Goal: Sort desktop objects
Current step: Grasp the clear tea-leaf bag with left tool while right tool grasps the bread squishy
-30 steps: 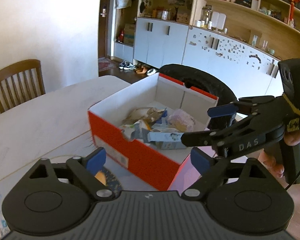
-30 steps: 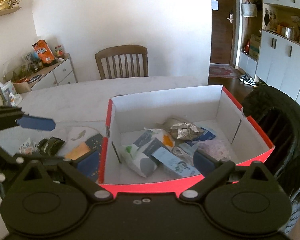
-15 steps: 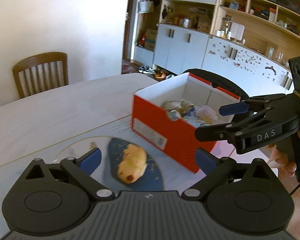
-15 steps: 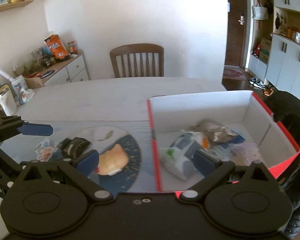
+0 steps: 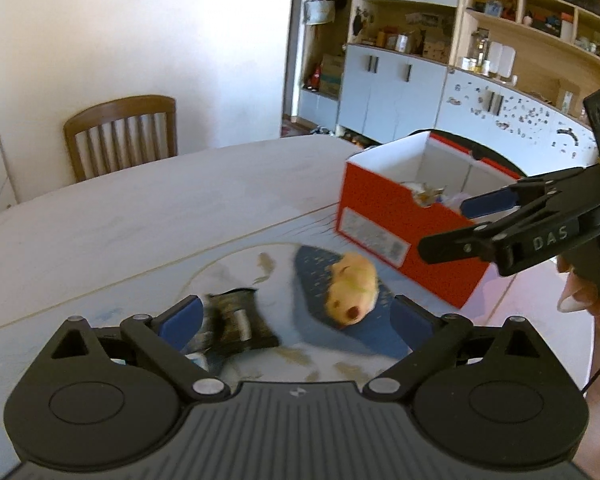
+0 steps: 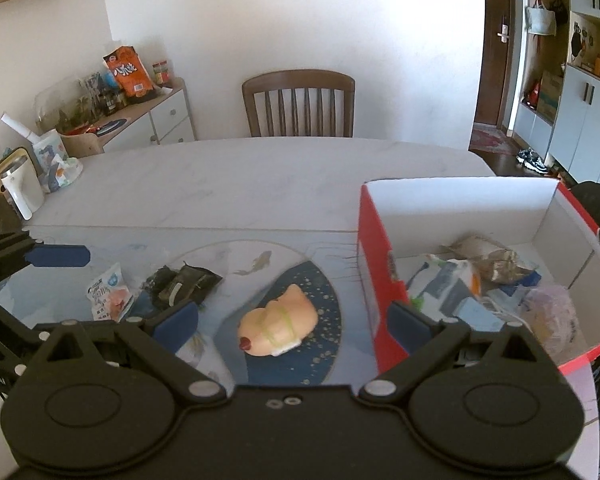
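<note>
A peach-coloured soft toy (image 6: 278,326) (image 5: 352,288) lies on the blue part of a round placemat (image 6: 324,292). Left of it sits a dark crumpled packet (image 6: 184,282) (image 5: 236,320), with a small white snack packet (image 6: 110,298) further left. A red shoebox (image 6: 374,264) (image 5: 404,224) holding several wrappers stands on the right. My right gripper (image 6: 294,320) hangs open just before the toy. My left gripper (image 5: 296,316) is open, the dark packet by its left finger. In the left wrist view, the right gripper (image 5: 452,226) reaches in beside the box, a hand on its grip.
A wooden chair (image 6: 298,104) stands at the table's far side. A sideboard (image 6: 168,116) with snack bags and a white jug (image 6: 20,188) sit at the left. A black padded seat back (image 6: 596,200) rises behind the box. Wall cabinets (image 5: 388,84) stand beyond.
Both views have swung left, away from the box's inside and toward the placemat. The toy, dark packet and snack packet came into sight. Both grippers stayed open.
</note>
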The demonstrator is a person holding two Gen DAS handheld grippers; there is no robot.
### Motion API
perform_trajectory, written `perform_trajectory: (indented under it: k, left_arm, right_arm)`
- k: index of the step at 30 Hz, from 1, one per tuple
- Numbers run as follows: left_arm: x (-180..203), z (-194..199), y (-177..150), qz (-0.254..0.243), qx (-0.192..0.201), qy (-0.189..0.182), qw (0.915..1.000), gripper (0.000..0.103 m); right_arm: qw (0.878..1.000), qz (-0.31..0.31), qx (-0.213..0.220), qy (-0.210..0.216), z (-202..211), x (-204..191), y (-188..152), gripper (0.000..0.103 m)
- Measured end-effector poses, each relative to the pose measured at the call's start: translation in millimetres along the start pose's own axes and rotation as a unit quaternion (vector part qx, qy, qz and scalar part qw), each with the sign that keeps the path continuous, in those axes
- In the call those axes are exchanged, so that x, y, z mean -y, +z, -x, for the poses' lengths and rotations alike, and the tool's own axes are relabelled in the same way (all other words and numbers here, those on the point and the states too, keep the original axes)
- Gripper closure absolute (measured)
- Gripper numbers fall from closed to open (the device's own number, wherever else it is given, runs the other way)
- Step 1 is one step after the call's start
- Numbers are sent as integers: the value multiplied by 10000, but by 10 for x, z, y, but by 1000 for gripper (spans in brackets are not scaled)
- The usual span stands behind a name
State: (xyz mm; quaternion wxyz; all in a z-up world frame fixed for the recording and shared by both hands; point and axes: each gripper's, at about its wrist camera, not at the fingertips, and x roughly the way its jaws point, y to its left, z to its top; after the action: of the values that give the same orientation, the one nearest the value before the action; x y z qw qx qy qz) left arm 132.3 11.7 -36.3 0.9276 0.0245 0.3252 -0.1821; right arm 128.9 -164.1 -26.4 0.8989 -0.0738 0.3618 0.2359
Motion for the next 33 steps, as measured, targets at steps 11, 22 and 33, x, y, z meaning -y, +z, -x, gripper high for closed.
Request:
perform_trajectory:
  k: [11,22,33]
  left_arm:
    - [-426,-121,-193,-176,-240,77,9995,3]
    - [-608,-362,-312,-505,-463,107,9976,3]
    - [-718,-634,-219,-183,-451,161,9987,4]
  right_arm:
    - [9997,146,-166,-95,-256,-231,26,2]
    - [9983,213,-520,-179,-548,-346,-59,3]
    - [9970,193,-696,-264,-782,-325,-65,5]
